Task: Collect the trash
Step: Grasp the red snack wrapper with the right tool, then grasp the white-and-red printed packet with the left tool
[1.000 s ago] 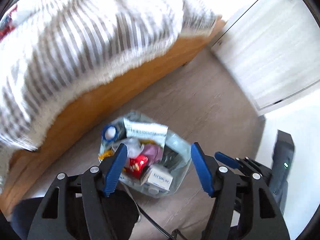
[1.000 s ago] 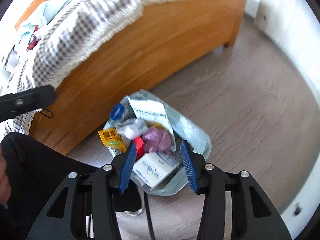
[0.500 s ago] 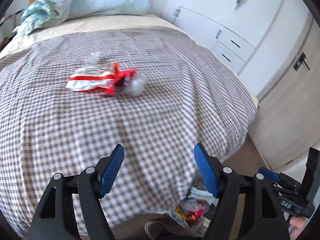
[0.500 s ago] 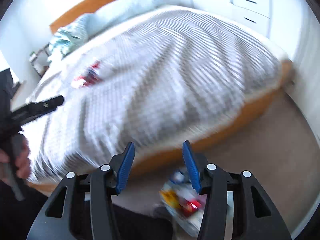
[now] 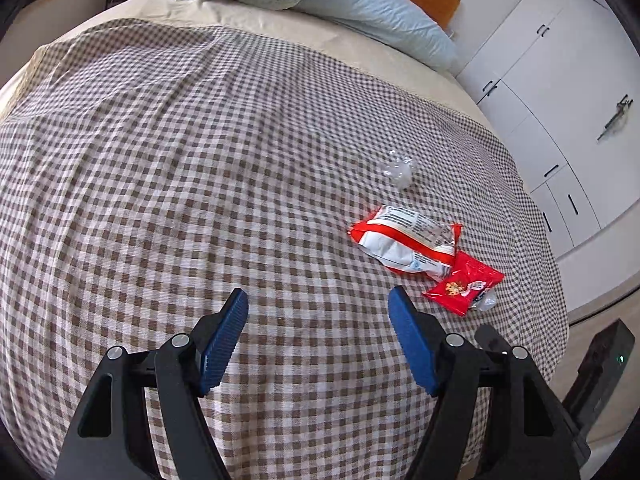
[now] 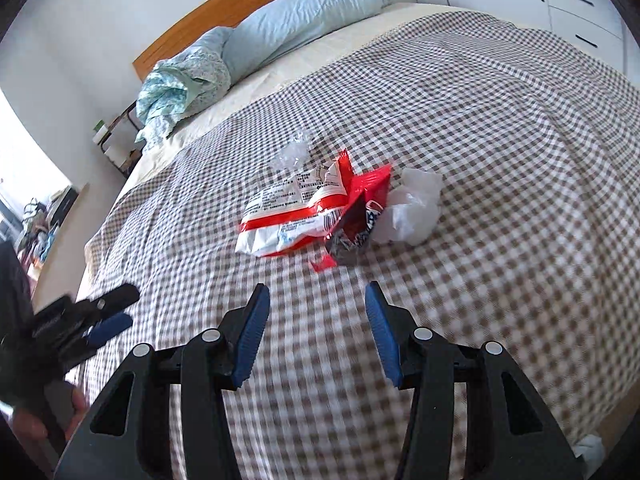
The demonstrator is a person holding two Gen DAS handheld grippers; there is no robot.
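A red and white snack bag (image 5: 404,242) (image 6: 292,212) lies on the checked bedspread (image 5: 200,160) (image 6: 500,140). A small red wrapper (image 5: 464,284) (image 6: 360,216) lies against it. A crumpled clear plastic ball (image 5: 400,168) (image 6: 294,152) sits just beyond. A white crumpled plastic piece (image 6: 414,208) lies beside the red wrapper. My left gripper (image 5: 318,314) is open and empty, to the left of the trash. My right gripper (image 6: 316,312) is open and empty, just short of the trash. The left gripper also shows in the right wrist view (image 6: 100,316).
Blue pillows (image 5: 380,12) (image 6: 296,20) and a bunched light blue cloth (image 6: 180,88) lie at the wooden headboard (image 6: 240,4). White wardrobes (image 5: 560,92) stand beside the bed. A small side table (image 6: 116,136) stands at the bed's far side.
Both grippers rose from the trash bag on the floor and now point over the bed. They have come closer to the trash on the bedspread. Both stayed open.
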